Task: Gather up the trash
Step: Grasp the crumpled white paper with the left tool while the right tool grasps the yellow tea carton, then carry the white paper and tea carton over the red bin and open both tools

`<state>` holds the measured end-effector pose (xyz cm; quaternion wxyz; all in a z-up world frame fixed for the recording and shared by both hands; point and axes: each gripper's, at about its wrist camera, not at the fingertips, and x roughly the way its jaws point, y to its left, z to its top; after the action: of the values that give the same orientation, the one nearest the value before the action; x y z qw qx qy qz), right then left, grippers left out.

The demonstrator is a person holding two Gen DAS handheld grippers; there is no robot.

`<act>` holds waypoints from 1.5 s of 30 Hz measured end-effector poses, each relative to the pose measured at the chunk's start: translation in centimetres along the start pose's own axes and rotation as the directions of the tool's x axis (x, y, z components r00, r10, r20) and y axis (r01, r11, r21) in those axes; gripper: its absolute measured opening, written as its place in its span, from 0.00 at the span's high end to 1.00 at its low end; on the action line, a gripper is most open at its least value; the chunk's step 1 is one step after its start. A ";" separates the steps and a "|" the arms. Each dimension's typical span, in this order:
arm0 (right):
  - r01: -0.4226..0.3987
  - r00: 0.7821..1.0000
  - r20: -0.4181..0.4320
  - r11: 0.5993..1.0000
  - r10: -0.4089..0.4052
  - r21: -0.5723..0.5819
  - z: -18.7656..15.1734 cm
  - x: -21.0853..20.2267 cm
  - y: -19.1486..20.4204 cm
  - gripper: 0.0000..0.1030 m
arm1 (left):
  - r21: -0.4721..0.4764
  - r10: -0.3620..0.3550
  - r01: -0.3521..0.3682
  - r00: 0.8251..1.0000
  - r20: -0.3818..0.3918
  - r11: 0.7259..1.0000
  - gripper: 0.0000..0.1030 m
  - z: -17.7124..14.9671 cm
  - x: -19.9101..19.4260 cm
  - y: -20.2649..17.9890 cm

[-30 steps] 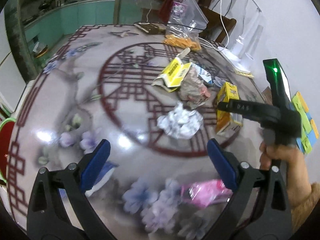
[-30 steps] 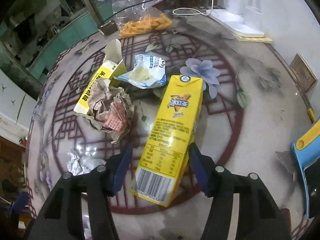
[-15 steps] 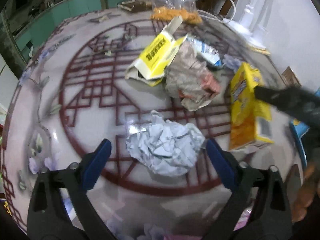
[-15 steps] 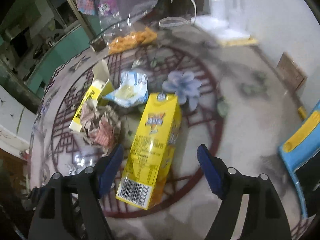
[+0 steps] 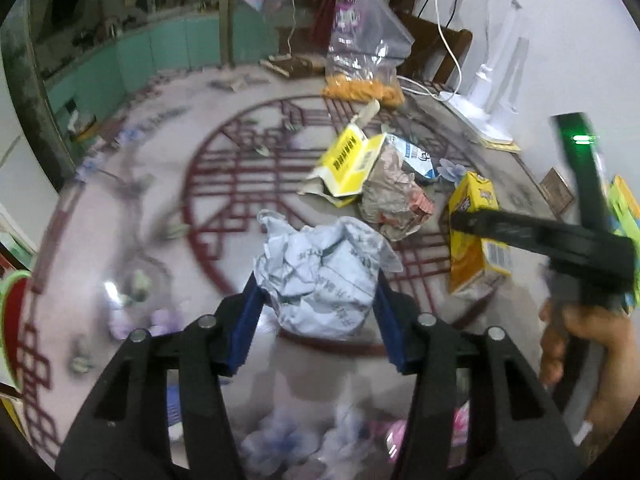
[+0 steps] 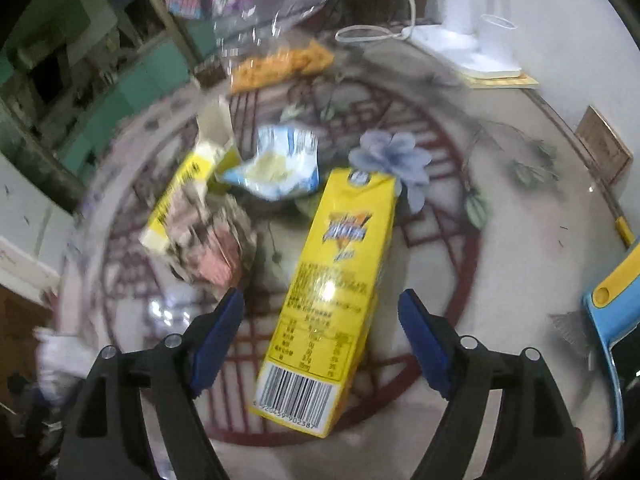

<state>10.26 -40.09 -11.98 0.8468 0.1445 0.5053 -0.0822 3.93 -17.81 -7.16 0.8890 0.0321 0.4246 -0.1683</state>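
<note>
Left change: the left gripper [image 5: 318,312] is now closing in on the crumpled paper ball [image 5: 322,276], pads pinching both its sides; half a second ago it was gaping wide.
Right jaws: the right gripper [image 6: 320,334] is standing wide, touching nothing, the yellow juice carton [image 6: 326,300] lying on the table [image 6: 500,240] between its fingers.
Meaning: collecting is probably starting with the paper.

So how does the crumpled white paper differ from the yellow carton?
The crumpled white paper is a wrinkled ball; the yellow carton is a smooth box. The left gripper is shut on the paper, while the open right gripper only flanks the carton. Both carry printed text.
</note>
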 end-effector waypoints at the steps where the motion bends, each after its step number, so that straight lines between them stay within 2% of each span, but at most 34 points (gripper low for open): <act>1: 0.014 1.000 -0.007 1.000 -0.014 -0.021 -0.2 0.3 0.4 0.30 | 0.011 0.010 -0.010 1.000 0.010 1.000 0.50 -0.3 -0.6 0.1; 3: 0.041 0.999 -0.027 0.997 -0.043 -0.067 -0.6 1.0 1.3 0.46 | 0.027 0.027 -0.027 0.999 0.023 0.999 0.50 -0.9 -1.8 0.6; 4: 0.042 0.999 -0.031 0.996 -0.044 -0.076 -0.8 1.2 1.5 0.50 | 0.027 0.025 -0.026 0.999 0.024 0.999 0.50 -1.2 -2.3 1.0; 5: 0.040 0.999 -0.034 0.996 -0.043 -0.078 -1.1 1.3 1.5 0.61 | 0.024 0.021 -0.022 0.999 0.025 0.999 0.50 -1.5 -2.8 1.4; 6: 0.035 0.998 -0.041 0.997 -0.039 -0.075 -1.2 1.4 1.5 0.66 | 0.019 0.022 -0.022 0.999 0.027 1.000 0.50 -1.8 -3.4 2.1; 14: 0.004 1.000 0.021 0.998 -0.003 -0.067 -2.3 -2.0 2.2 0.67 | -0.057 0.051 -0.048 0.997 0.053 0.997 0.50 -2.9 -6.5 7.8; 19: 0.004 0.994 0.104 0.990 0.011 -0.138 -4.1 -6.3 4.7 0.66 | -0.112 0.069 -0.059 0.994 0.085 0.992 0.50 -3.2 -8.7 11.4; 24: -0.039 0.977 0.200 0.983 0.075 -0.177 -6.2 -10.4 8.2 0.66 | -0.170 0.086 -0.065 0.989 0.120 0.983 0.50 -3.2 -10.7 15.2; 28: -0.042 0.962 0.253 0.972 0.101 -0.231 -7.7 -12.1 11.2 0.66 | -0.179 0.114 -0.086 0.982 0.148 0.980 0.50 -2.9 -12.4 17.7; 35: -0.137 0.951 0.234 0.956 0.200 -0.260 -9.5 -12.5 15.7 0.66 | -0.133 0.197 -0.173 0.962 0.191 0.976 0.50 -2.3 -14.4 21.3; 40: -0.149 0.954 0.207 0.941 0.218 -0.303 -10.9 -11.7 19.4 0.66 | -0.170 0.263 -0.230 0.940 0.215 0.958 0.50 -2.4 -14.9 24.6; 45: -0.150 0.959 0.178 0.926 0.222 -0.345 -11.9 -10.7 22.6 0.66 | -0.211 0.298 -0.254 0.930 0.215 0.944 0.50 -3.3 -15.1 27.0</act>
<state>1.67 -14.87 -4.23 0.9123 0.0393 0.4018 0.0690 1.47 12.38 -0.02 0.9485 -0.0096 0.3165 -0.0048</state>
